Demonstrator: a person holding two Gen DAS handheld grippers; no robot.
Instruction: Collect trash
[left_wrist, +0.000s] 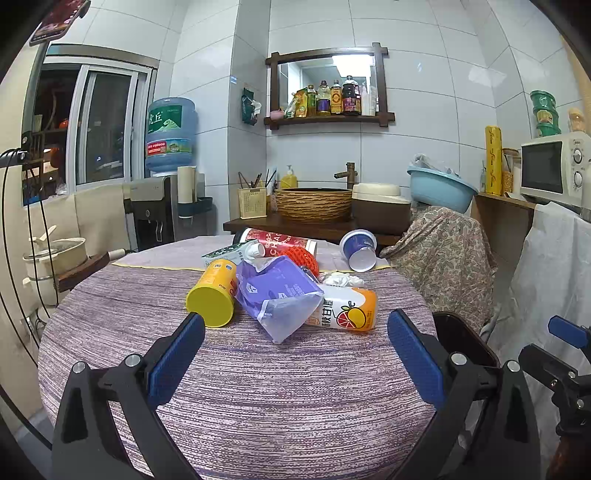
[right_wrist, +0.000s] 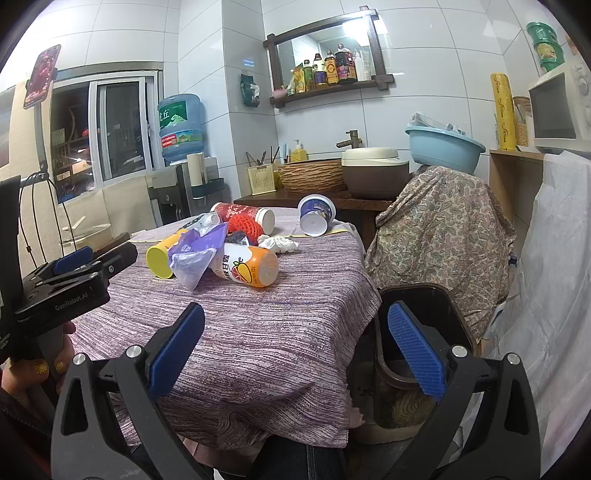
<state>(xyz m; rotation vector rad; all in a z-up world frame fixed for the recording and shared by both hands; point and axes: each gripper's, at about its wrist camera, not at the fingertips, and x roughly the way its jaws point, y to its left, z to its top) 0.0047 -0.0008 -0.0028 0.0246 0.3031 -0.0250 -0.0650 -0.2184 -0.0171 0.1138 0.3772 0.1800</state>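
Observation:
Trash lies in a heap on the round purple-clothed table (left_wrist: 258, 369): a yellow can (left_wrist: 210, 291) on its side, a purple plastic bag (left_wrist: 277, 295), an orange juice bottle (left_wrist: 347, 308), a crumpled tissue (left_wrist: 340, 279), an orange net (left_wrist: 303, 258), a red canister (left_wrist: 280, 240) and a purple cup (left_wrist: 358, 249). My left gripper (left_wrist: 295, 332) is open and empty, just short of the bag. My right gripper (right_wrist: 295, 332) hangs open and empty over the table's near right edge, short of the juice bottle (right_wrist: 247, 267). A dark bin (right_wrist: 417, 295) stands beside the table.
A chair under a paisley cloth (right_wrist: 439, 229) stands behind the bin, and a white sheet (right_wrist: 554, 277) hangs at the right. A wooden counter behind the table holds a woven basin (left_wrist: 314, 203) and a rice cooker (left_wrist: 380, 206). A water dispenser (left_wrist: 162, 206) stands at the back left.

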